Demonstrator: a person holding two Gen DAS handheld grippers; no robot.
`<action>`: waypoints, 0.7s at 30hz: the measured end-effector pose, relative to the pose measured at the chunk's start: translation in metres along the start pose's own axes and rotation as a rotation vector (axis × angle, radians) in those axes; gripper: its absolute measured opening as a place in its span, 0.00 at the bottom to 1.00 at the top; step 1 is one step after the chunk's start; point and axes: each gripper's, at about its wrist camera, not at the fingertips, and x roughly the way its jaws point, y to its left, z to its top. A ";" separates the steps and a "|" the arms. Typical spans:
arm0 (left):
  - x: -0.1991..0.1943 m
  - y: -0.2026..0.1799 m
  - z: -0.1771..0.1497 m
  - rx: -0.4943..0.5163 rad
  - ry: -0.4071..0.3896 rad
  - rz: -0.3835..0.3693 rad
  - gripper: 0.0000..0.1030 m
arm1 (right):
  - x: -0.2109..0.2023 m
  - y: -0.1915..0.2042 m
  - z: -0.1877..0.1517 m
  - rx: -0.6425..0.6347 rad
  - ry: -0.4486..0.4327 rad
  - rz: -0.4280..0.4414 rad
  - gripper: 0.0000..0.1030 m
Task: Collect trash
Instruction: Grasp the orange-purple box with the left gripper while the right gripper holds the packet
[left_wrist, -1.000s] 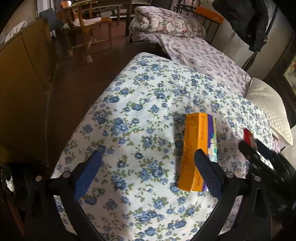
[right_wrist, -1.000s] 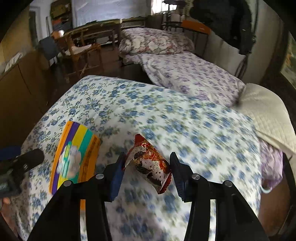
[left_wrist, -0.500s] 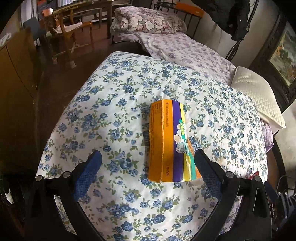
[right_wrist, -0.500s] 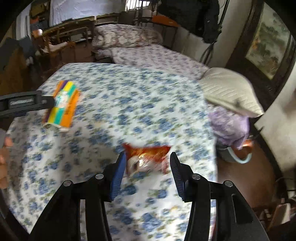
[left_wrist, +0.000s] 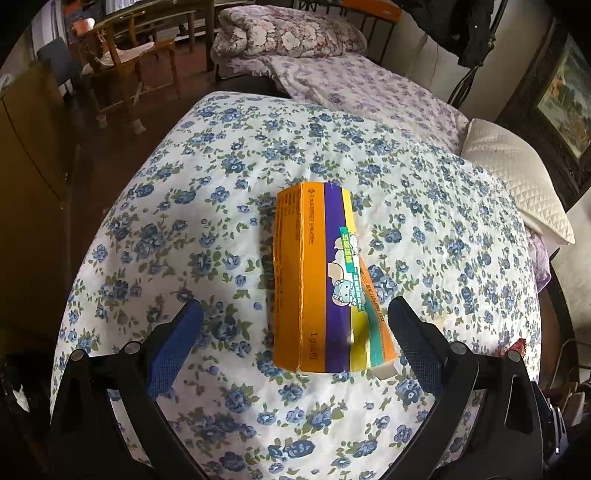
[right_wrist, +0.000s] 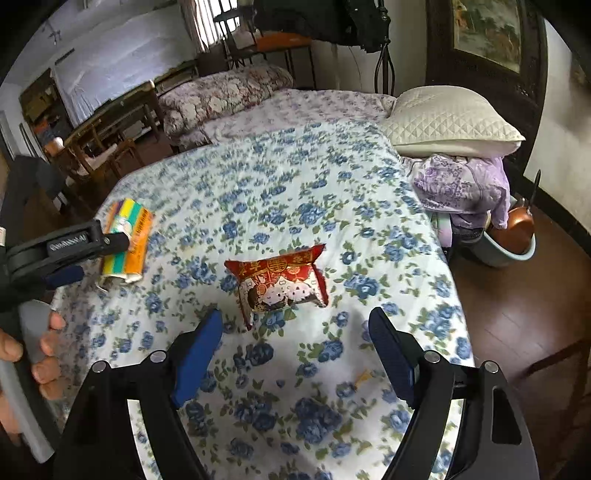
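An orange, purple and yellow striped box (left_wrist: 325, 280) lies on the blue-flowered bedspread (left_wrist: 207, 206). My left gripper (left_wrist: 294, 306) is open around the box's near end, the right finger close beside it and not pressing. In the right wrist view a red snack packet (right_wrist: 280, 284) lies flat on the bedspread just beyond my right gripper (right_wrist: 295, 314). Its jaws are opening and nothing is between them. That view also shows the box (right_wrist: 127, 236) at the left with the left gripper (right_wrist: 105, 258) over it, and a hand (right_wrist: 37, 350) on its handle.
A white quilted pillow (right_wrist: 450, 122) and a purple bundle (right_wrist: 461, 188) sit at the bed's far right corner. A basin with a brown pot (right_wrist: 513, 236) stands on the floor beside it. A second bed (left_wrist: 351, 85), wooden chair (left_wrist: 125, 62) and cabinet (left_wrist: 26, 155) lie beyond.
My right gripper swung across the bed with the red packet, then opened; the packet now lies loose on the bedspread. My left gripper moved in until the box sat between its jaws.
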 end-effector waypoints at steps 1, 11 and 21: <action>0.000 0.001 0.000 -0.007 0.002 -0.006 0.93 | 0.007 0.005 0.001 -0.017 0.011 -0.009 0.78; 0.000 -0.006 -0.002 0.029 0.012 -0.010 0.93 | 0.016 0.021 0.014 -0.067 0.022 -0.067 0.49; 0.006 -0.009 -0.005 0.048 0.023 -0.003 0.93 | -0.016 0.010 -0.011 -0.125 -0.008 0.052 0.79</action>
